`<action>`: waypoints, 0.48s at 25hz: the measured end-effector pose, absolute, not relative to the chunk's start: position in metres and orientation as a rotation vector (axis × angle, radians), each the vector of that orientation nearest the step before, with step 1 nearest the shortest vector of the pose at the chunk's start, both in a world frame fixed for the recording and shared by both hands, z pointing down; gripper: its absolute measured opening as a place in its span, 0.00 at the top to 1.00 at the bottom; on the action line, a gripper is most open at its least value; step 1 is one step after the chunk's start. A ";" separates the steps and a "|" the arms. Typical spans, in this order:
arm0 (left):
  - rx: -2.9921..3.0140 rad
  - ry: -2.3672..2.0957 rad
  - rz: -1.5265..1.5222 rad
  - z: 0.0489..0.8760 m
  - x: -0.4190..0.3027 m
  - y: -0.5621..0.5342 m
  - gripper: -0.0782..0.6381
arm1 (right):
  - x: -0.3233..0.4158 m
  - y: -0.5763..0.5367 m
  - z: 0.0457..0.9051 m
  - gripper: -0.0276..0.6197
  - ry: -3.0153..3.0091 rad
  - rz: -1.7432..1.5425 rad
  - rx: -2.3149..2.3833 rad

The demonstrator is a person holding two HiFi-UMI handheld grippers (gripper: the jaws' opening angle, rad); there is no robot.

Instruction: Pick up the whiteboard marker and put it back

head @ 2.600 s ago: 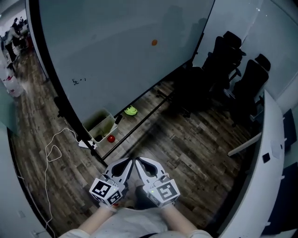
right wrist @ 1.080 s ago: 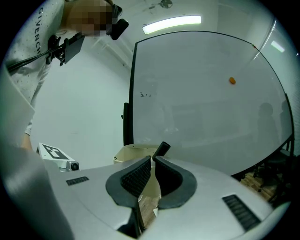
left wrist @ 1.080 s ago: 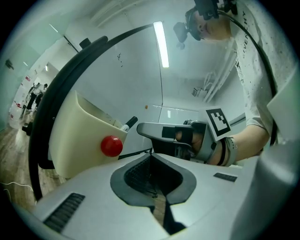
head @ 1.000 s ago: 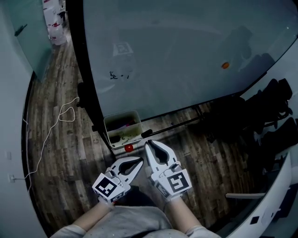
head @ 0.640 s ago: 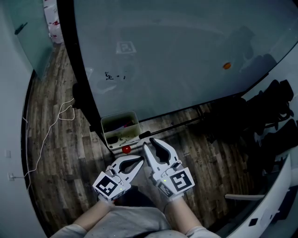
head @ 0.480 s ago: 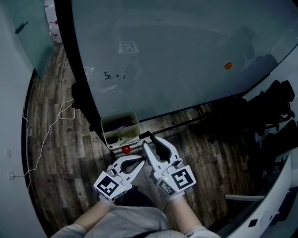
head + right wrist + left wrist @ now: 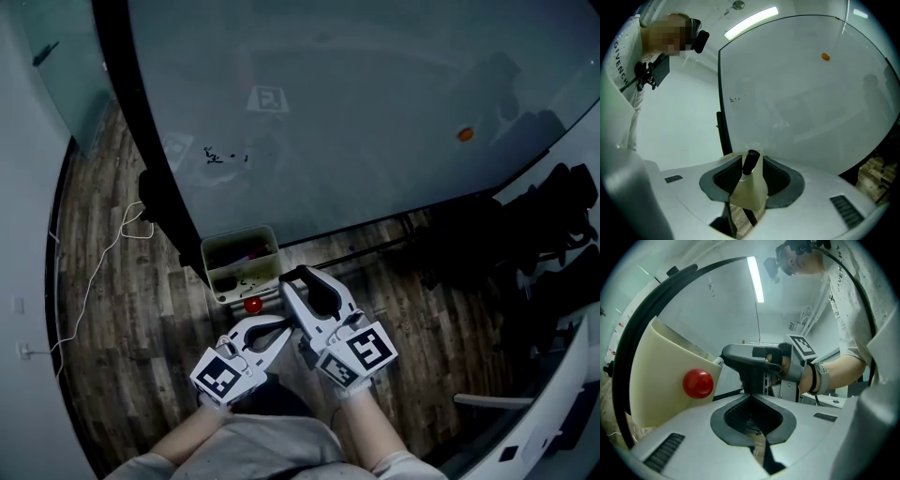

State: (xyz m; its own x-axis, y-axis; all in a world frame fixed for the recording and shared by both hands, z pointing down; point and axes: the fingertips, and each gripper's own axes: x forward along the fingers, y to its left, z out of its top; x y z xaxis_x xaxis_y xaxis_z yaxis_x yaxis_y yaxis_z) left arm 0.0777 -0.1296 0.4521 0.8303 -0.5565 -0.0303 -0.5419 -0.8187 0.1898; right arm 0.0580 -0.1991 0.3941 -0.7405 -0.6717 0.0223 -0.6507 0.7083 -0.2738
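A whiteboard marker with a black cap [image 7: 750, 162] sticks up from the near right corner of a cream bin [image 7: 225, 251] at the foot of the whiteboard [image 7: 356, 122]. My right gripper [image 7: 294, 276] is level at that corner. Its jaws have just been opening and now stand open on either side of the marker's cap, with the pads [image 7: 725, 178] clear of it. In the head view the marker is mostly hidden by these jaws. My left gripper [image 7: 280, 325] sits just below and left of it, shut and empty, pointing at the bin's front.
A red ball [image 7: 252, 305] sticks to the bin's front wall. The whiteboard's black frame post [image 7: 155, 159] runs down to the left of the bin. A white cable [image 7: 112, 244] lies on the wood floor at the left. Dark office chairs [image 7: 553, 234] stand at the right.
The right gripper's jaws went from shut to wide open and crept forward, so the marker's cap now stands between them. The left gripper has barely moved.
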 end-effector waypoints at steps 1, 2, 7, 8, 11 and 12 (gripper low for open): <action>2.841 -0.859 -0.120 0.453 0.078 -0.130 0.87 | 0.058 -0.199 0.394 0.74 2.832 -0.410 -1.091; 2.843 -0.860 -0.115 0.454 0.078 -0.130 0.87 | 0.057 -0.199 0.395 0.74 2.836 -0.411 -1.083; 2.834 -0.862 -0.107 0.458 0.078 -0.131 0.87 | 0.053 -0.199 0.396 0.74 2.850 -0.413 -1.054; 2.823 -0.862 -0.107 0.461 0.078 -0.130 0.87 | 0.053 -0.199 0.396 0.76 2.849 -0.411 -1.052; 2.822 -0.859 -0.101 0.461 0.079 -0.129 0.87 | 0.052 -0.198 0.395 0.78 2.850 -0.406 -1.043; 2.832 -0.856 -0.097 0.459 0.080 -0.129 0.87 | 0.052 -0.197 0.394 0.78 2.852 -0.399 -1.038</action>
